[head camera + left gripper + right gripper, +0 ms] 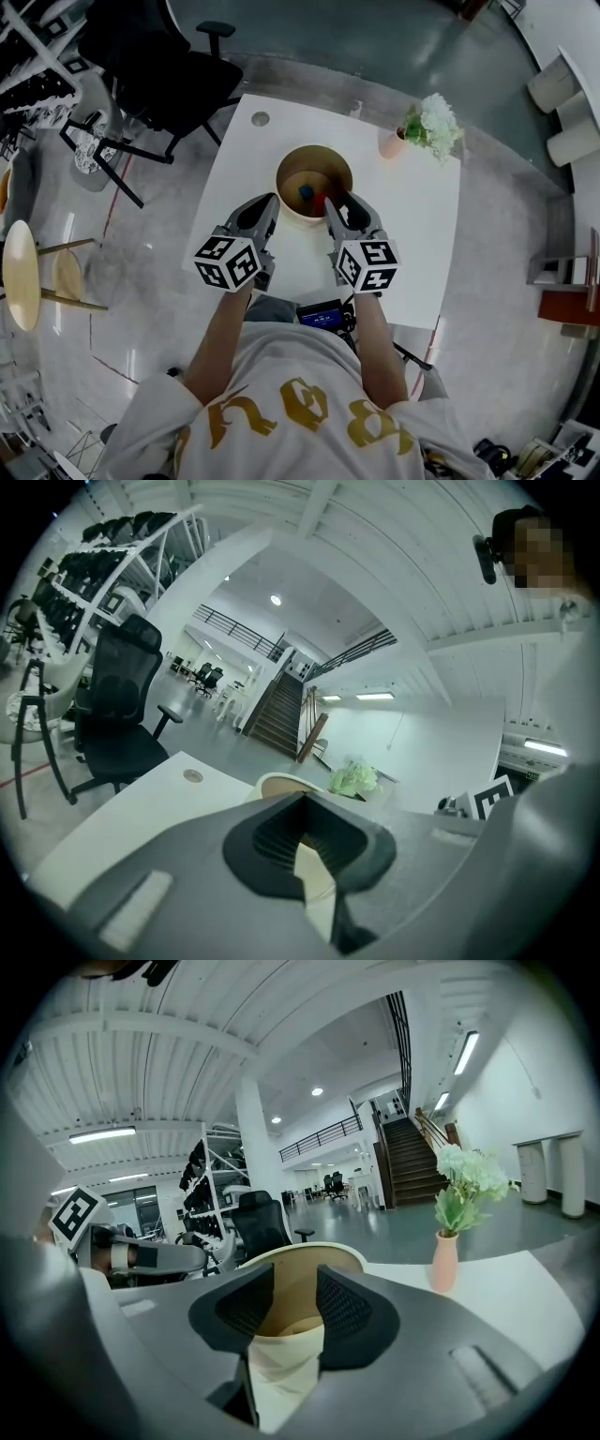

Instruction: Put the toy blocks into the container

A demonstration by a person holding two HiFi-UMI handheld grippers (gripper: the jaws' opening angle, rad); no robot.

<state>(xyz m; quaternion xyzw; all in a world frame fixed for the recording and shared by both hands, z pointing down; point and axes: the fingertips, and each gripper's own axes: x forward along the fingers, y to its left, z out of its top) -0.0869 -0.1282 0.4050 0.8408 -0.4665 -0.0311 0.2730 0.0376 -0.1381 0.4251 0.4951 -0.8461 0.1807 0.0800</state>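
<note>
On the white desk a container is set just ahead of both claws. A blue block and a red block are seen inside, nearer the right claw, which is held half-wide and empty. The left claw is kept narrow and empty.

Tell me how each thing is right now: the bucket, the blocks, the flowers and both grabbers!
container: upright on the table, open top, two blocks inside.
blue block: lying in the container.
red block: in the container, beside the blue one.
left gripper: jaws slightly apart, holding nothing, by the container's wall.
right gripper: jaws apart, holding nothing, at the container's rim.
vase: upright, flowers in it.
</note>
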